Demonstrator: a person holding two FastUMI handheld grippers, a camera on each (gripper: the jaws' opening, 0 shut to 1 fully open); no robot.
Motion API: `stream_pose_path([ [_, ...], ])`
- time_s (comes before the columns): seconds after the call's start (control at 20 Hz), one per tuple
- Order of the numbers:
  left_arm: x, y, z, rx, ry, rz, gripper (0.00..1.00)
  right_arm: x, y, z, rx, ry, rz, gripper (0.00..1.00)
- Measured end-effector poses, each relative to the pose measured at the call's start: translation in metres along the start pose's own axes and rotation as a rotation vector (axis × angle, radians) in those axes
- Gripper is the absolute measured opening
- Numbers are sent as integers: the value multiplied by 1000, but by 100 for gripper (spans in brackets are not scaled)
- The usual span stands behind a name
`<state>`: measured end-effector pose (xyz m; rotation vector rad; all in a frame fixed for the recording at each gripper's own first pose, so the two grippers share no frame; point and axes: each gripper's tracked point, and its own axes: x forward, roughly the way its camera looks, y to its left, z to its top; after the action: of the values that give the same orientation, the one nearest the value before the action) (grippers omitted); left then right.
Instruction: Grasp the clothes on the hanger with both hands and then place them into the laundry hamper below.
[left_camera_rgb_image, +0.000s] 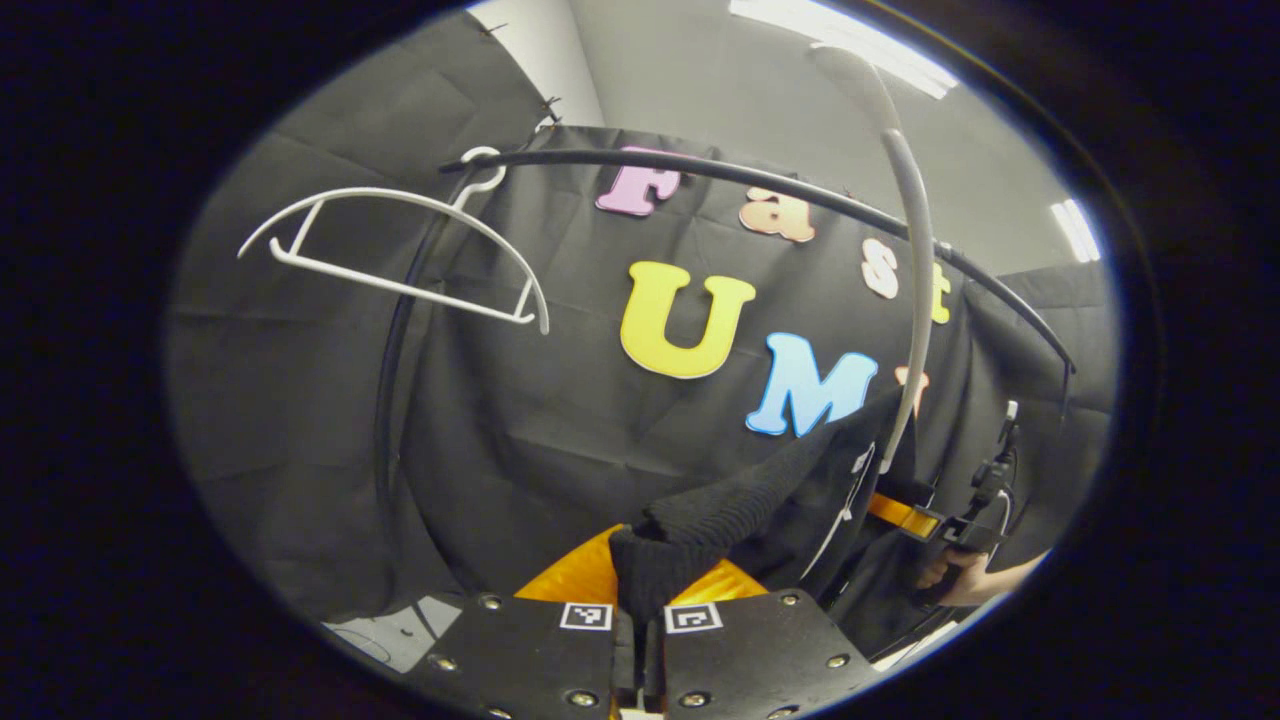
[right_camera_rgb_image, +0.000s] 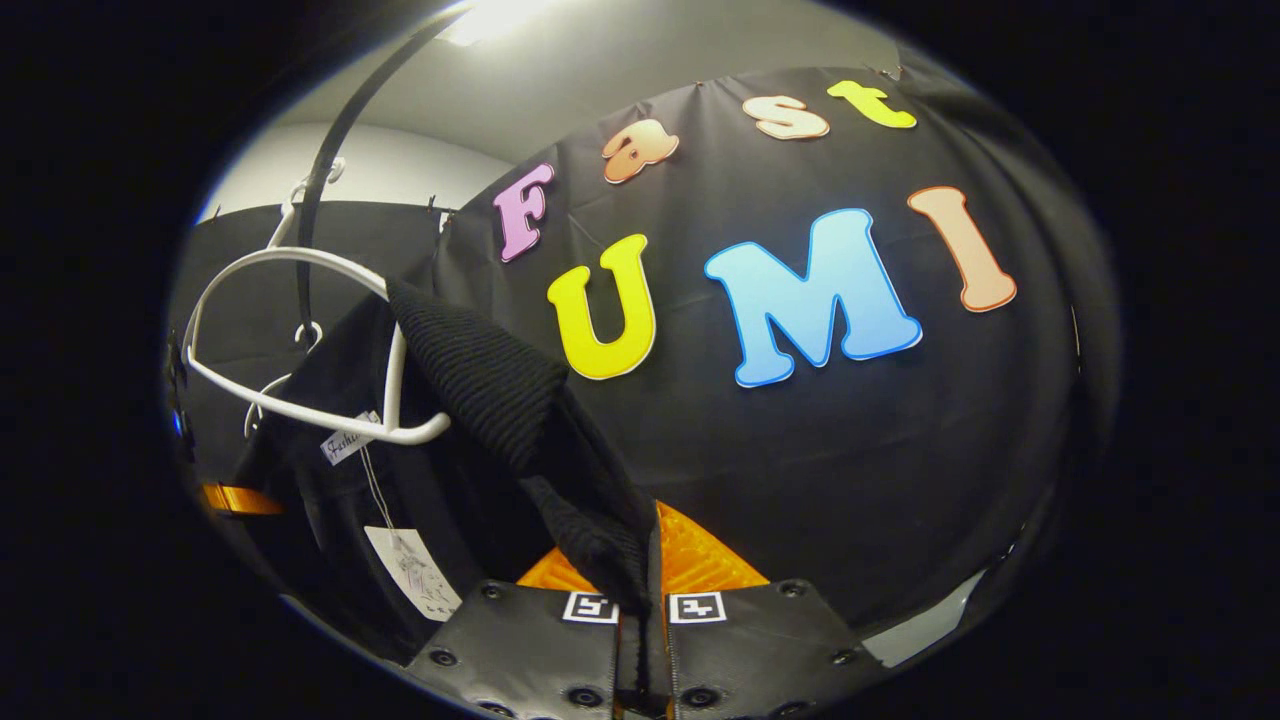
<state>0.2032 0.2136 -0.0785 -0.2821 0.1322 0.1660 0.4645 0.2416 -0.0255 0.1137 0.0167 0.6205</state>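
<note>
Two grips, one garment. Left gripper view: left gripper (left_camera_rgb_image: 640, 625) clenched on black knit garment (left_camera_rgb_image: 740, 500), stretched toward white hanger (left_camera_rgb_image: 915, 300) beneath rail (left_camera_rgb_image: 800, 195); best lowered level, both ends together. Right gripper view: right gripper (right_camera_rgb_image: 642, 612) clamped on ribbed edge; garment draped over hanger's end, tags dangling.

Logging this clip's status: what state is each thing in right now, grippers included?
Left gripper: shut on the black garment.
Right gripper: shut on the black garment.
Black garment: pinched at two spots, still partly draped over its hanger.
White hanger holding the garment: hooked on the rail, tilted.
Second white hanger: bare, hanging on the rail.
</note>
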Motion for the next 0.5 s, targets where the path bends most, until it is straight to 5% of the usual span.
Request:
stream_pose_path([
  [0.2, 5, -10, -25, 3, 34, 43, 3, -6, -12, -22, -56, 26, -29, 7],
  [0.5, 23, -36, -48, -23, 26, 56, 4, -53, -61, -42, -1, 78, -174, 7],
])
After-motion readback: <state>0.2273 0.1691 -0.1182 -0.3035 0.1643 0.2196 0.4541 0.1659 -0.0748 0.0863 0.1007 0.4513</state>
